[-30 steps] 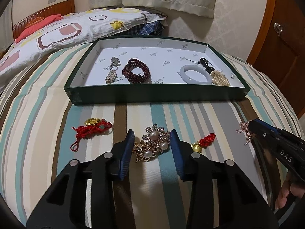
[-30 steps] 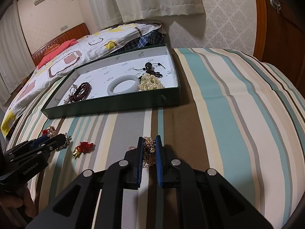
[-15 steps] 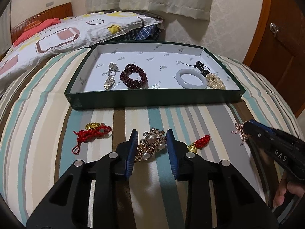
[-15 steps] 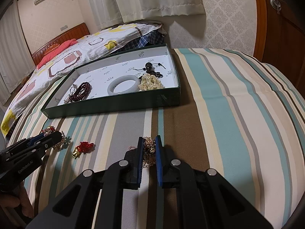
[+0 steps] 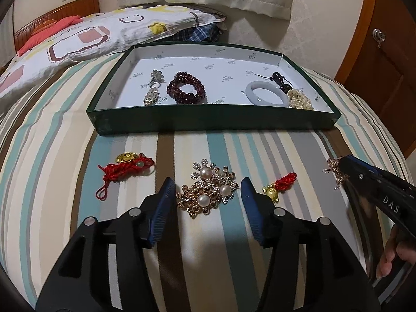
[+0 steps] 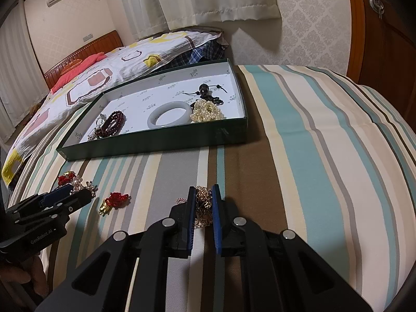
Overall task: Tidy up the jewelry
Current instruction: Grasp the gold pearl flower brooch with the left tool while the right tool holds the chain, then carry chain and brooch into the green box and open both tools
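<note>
Nearest us, our left hand-held gripper [image 5: 206,196] has its jaws opening around the pearl brooch [image 5: 208,191], which lies free on the bed [image 5: 299,145] between the pads. Our right hand-held gripper [image 6: 203,202] is clamped on a gold chain [image 6: 202,199]. Two red charms [image 5: 124,167] [image 5: 279,186] flank the brooch — all four pieces still outside. Beyond, the tray [image 5: 208,123] already holds beads [image 5: 187,91], a bangle [image 5: 266,96], pearls [image 5: 300,98] — we're roughly halfway.
</note>
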`<state>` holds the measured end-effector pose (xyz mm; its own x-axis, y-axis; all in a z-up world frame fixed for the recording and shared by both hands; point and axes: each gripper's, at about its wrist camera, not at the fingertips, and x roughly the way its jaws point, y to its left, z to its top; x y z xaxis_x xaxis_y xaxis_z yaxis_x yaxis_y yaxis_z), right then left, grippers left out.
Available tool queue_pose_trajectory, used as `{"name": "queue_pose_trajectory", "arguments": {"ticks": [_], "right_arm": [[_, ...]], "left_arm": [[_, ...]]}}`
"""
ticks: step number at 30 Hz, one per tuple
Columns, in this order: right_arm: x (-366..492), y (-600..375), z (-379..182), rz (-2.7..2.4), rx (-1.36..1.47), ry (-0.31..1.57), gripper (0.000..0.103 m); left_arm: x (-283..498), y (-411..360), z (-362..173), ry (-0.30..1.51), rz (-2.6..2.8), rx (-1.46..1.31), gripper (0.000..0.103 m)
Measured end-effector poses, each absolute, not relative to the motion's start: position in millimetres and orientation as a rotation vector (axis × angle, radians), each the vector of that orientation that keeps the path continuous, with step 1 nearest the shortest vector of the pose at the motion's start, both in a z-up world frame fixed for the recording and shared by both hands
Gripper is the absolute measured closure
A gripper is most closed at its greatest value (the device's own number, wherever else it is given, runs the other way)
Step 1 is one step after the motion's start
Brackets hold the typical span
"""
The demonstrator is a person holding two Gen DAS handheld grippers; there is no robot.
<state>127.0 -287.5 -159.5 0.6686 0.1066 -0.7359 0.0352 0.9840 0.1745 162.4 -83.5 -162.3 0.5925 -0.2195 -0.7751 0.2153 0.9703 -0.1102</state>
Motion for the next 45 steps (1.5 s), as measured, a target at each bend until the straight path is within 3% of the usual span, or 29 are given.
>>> {"name": "queue_pose_trajectory", "arguments": {"ticks": [2, 5, 20, 45], "right_arm": [[127, -287, -160, 0.042, 0.181, 0.840, 0.090], [127, -287, -161, 0.044, 0.182, 0.842, 0.090], [127, -286, -161, 0.044, 0.182, 0.842, 0.090], [122, -279, -139, 0.058, 0.169, 0.774, 0.090]], "left_arm": [[162, -86, -162, 0.902, -0.264, 0.011, 0.052], [160, -87, -162, 0.903, -0.276, 0.025, 0.063], [154, -90, -152, 0.847, -0.312, 0.045, 0.080], [147, -74, -125, 0.781, -0.281, 0.010, 0.082]]}}
